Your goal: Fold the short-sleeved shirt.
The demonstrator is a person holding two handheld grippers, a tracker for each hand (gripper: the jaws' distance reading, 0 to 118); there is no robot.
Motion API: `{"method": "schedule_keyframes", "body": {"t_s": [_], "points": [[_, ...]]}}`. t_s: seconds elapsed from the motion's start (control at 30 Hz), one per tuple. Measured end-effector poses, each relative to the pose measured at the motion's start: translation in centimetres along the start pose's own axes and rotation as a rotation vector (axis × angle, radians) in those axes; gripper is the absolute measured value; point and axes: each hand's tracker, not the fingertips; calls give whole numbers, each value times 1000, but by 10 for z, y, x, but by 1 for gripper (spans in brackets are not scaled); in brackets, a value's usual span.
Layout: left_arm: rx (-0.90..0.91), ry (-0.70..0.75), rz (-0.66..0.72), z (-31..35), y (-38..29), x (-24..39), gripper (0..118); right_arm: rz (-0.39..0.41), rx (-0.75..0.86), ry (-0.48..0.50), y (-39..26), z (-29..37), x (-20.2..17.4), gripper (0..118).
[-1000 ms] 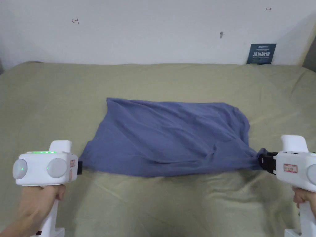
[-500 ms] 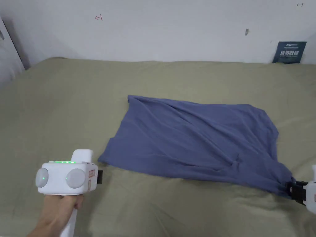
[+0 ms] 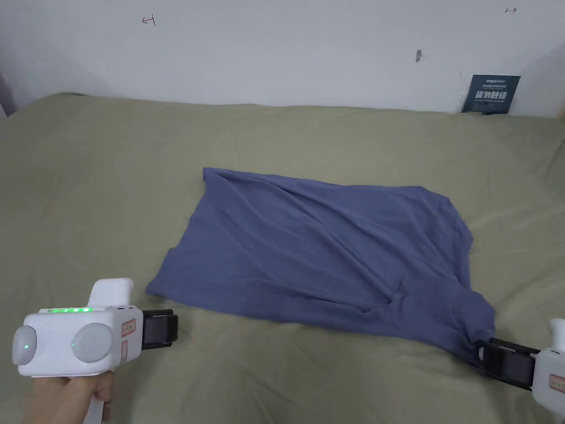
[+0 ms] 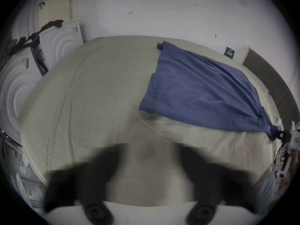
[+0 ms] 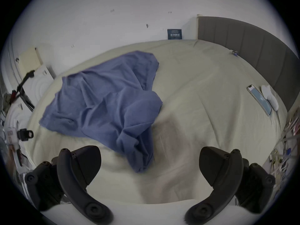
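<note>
The bed carries the blue shirt, spread mid-mattress as a wrinkled, roughly doubled rectangle; further folds and smoothing look outstanding. The left hand-held gripper and the right hand-held gripper both stand spread, beside the near corners, pinching nothing.

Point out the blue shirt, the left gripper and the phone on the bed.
blue shirt (image 3: 314, 248): head view, middle of the spread cloth.
left gripper (image 3: 168, 329): head view, between its dark fingers.
phone (image 5: 259, 102): right gripper view, middle of its screen.
</note>
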Motion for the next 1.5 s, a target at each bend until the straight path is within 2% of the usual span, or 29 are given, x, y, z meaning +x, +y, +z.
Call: {"method": "schedule_keyframes", "body": {"t_s": [0.17,0.2,0.23,0.27,0.3,0.37,0.43,0.53,0.77,0.93,0.97,1.0,1.03,1.07,1.1,1.13,1.23,1.27,1.3,1.33,1.37,1.4,1.43,1.5], "points": [[15,-24,13,19,-8,4,112,27,26,38,-4,18,-9,118],[21,-32,13,23,-9,5,105,35,42,54,-6,23,-12,112],[26,-40,12,27,-11,6,88,41,53,67,-8,27,-14,91],[35,-49,15,29,-13,6,53,46,69,82,-10,29,-16,48],[37,-56,9,32,-13,8,0,48,79,87,-11,30,-18,0],[56,-61,9,31,-17,9,0,68,68,19,-15,27,-22,0],[34,-53,-11,27,-16,8,0,59,25,107,-14,22,-18,0],[37,-40,10,18,-11,-2,0,82,32,65,-16,16,-21,0],[29,-15,20,2,19,-14,0,78,14,63,-6,5,-14,0],[0,12,22,-35,48,-20,0,94,11,50,4,-9,-16,2],[-10,7,23,-42,53,-21,12,95,10,51,5,-12,-15,13],[-26,17,31,-51,57,-21,68,93,18,45,6,-12,-18,58],[-41,49,36,-59,61,-21,115,91,13,36,7,-15,-16,100],[-73,60,39,-70,64,-23,117,84,-16,55,8,-20,-14,118],[-14,40,163,-70,64,-21,113,69,-36,54,9,-25,-13,118],[-59,45,67,-74,72,-16,114,65,-21,42,11,-26,-13,118],[-102,45,83,-89,79,-11,113,74,-58,22,17,-43,-13,118],[-116,53,78,-92,81,-8,111,87,-68,19,15,-42,-12,118],[-133,62,69,-94,80,-3,104,94,-88,16,13,-43,-12,117],[-129,57,63,-92,79,1,101,92,-107,22,14,-45,-11,110],[-127,59,60,-102,75,-4,96,84,-106,39,14,-46,-10,90],[-111,83,37,-101,73,-3,81,82,-100,55,11,-50,-4,50],[-105,68,23,-99,72,-3,81,87,-100,47,11,-52,-4,50],[-94,65,-3,-85,73,4,71,118,-86,41,11,-54,-5,21]]}}
